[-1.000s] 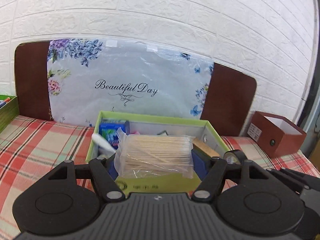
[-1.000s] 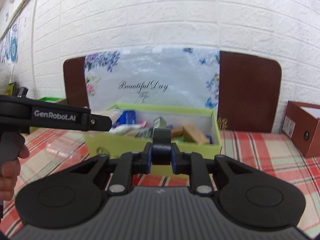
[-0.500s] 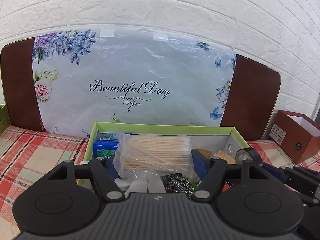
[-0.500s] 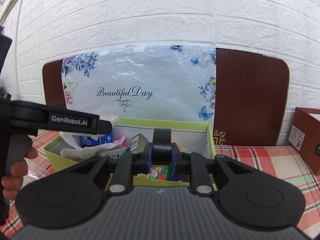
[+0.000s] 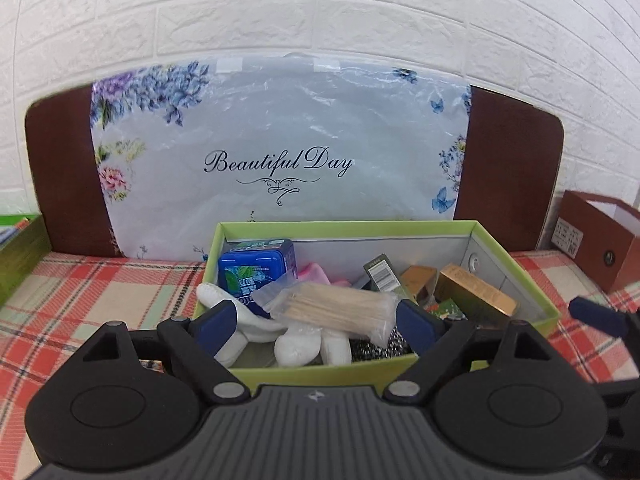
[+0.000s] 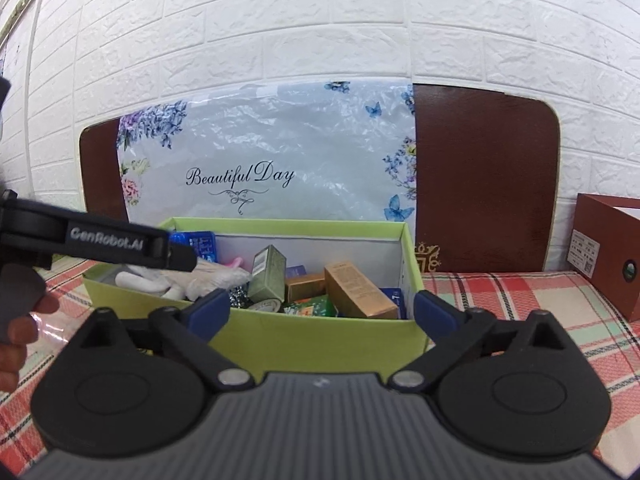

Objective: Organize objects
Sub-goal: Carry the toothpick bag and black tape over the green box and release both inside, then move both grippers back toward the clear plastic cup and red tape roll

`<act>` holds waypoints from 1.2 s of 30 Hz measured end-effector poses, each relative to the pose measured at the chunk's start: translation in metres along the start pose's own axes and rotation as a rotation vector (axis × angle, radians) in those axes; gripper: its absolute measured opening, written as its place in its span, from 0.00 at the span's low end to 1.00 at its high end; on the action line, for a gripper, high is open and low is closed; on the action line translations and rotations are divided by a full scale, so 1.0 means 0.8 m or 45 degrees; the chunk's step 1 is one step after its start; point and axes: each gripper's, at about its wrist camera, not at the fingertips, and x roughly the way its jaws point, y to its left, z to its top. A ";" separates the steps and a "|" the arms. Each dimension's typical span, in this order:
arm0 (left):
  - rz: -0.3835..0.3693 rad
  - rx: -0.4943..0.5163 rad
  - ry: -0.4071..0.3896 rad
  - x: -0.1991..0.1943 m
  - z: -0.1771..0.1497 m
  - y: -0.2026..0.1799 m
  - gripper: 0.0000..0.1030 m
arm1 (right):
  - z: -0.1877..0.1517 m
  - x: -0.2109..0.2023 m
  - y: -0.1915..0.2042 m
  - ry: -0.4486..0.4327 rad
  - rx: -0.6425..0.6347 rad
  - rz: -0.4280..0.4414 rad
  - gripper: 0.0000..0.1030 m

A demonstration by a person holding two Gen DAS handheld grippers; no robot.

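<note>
My left gripper (image 5: 318,320) just opened up and the toothpick bag (image 5: 332,310) now lies in the green box (image 5: 320,366); right gripper (image 6: 322,314) opened too, black roll dropped in.

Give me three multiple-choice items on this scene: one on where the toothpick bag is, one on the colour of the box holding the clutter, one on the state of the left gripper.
1. Where is the toothpick bag?
A. on the tablecloth
B. in the green box, on the white glove
C. in the brown box

2. What colour is the box's rim?
A. lime green
B. red
C. black

3. How is the left gripper?
A. shut on the bag
B. open, jaws apart
C. out of view

Answers: 1 B, the bag lies over the white glove inside the box walls. 2 A, the rim and walls are lime green. 3 B, the blue pads stand wide; only the right one is near the bag.
</note>
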 end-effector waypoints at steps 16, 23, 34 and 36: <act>0.082 -0.018 0.040 -0.086 -0.044 0.005 0.87 | -0.017 -0.075 0.006 -0.003 0.135 0.072 1.00; 0.127 -0.070 0.116 -0.093 -0.088 0.026 0.87 | -0.053 -0.083 0.017 0.105 0.214 0.116 1.00; 0.219 -0.248 0.163 -0.100 -0.125 0.113 0.87 | -0.075 -0.068 0.038 0.227 0.233 0.146 1.00; 0.221 -0.274 0.142 -0.098 -0.120 0.127 0.87 | -0.074 -0.063 0.046 0.241 0.209 0.156 1.00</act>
